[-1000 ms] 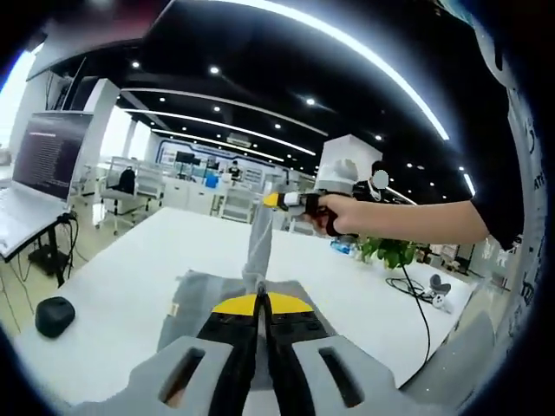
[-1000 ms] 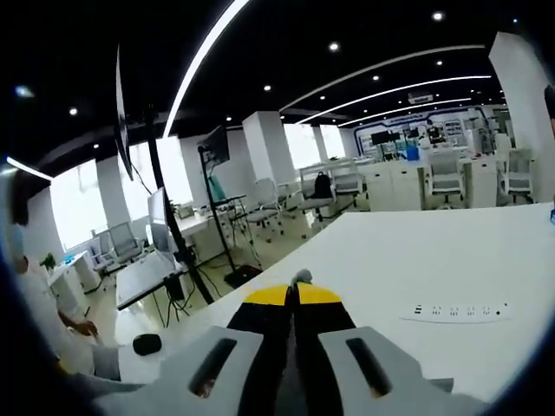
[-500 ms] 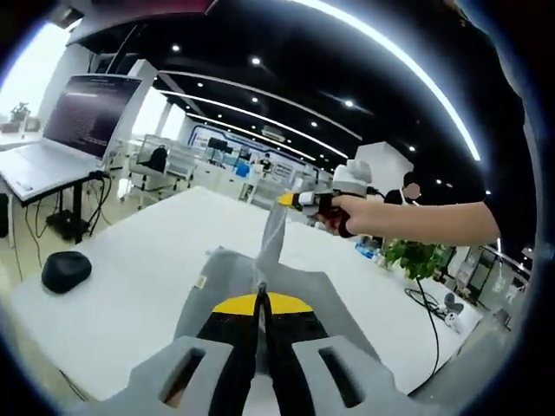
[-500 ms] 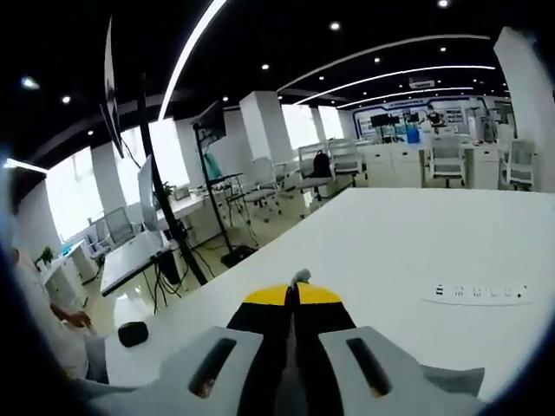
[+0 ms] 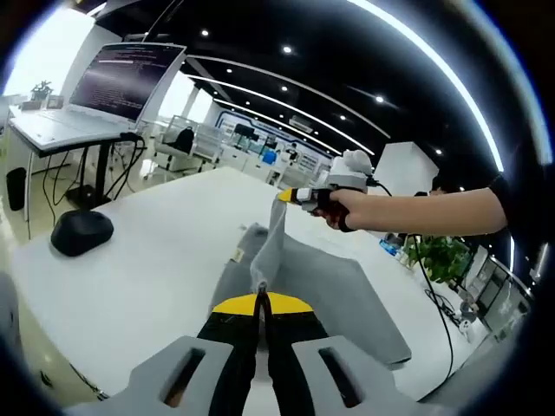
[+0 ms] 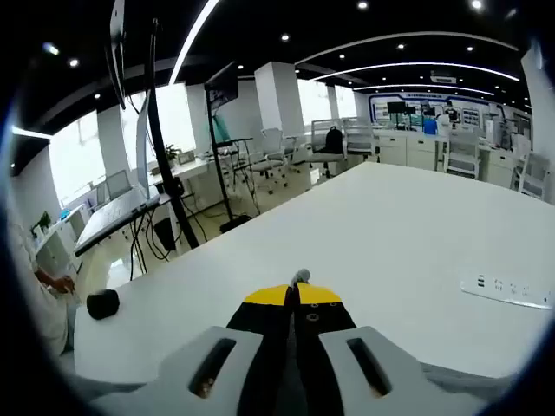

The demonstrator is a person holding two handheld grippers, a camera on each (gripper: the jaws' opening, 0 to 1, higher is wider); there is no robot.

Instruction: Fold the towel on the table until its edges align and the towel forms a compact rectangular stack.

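In the left gripper view, the left gripper (image 5: 259,299) has its jaws pressed together on an edge of the grey towel (image 5: 334,286), which lies partly on the white table (image 5: 147,269). A strip of cloth rises to the right gripper (image 5: 286,196), held in a hand (image 5: 345,208). A dark mouse-like object (image 5: 81,232) sits nearby.

In the right gripper view, the jaws look closed, a grey tip of towel (image 6: 299,276) apparently pinched between them, above the table (image 6: 373,225). A power strip (image 6: 512,290) lies beyond. If either pinch slips, the lifted edge would drop and the fold would skew.

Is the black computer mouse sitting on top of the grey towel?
No, the black computer mouse sits on the bare white table, apart from the grey towel.
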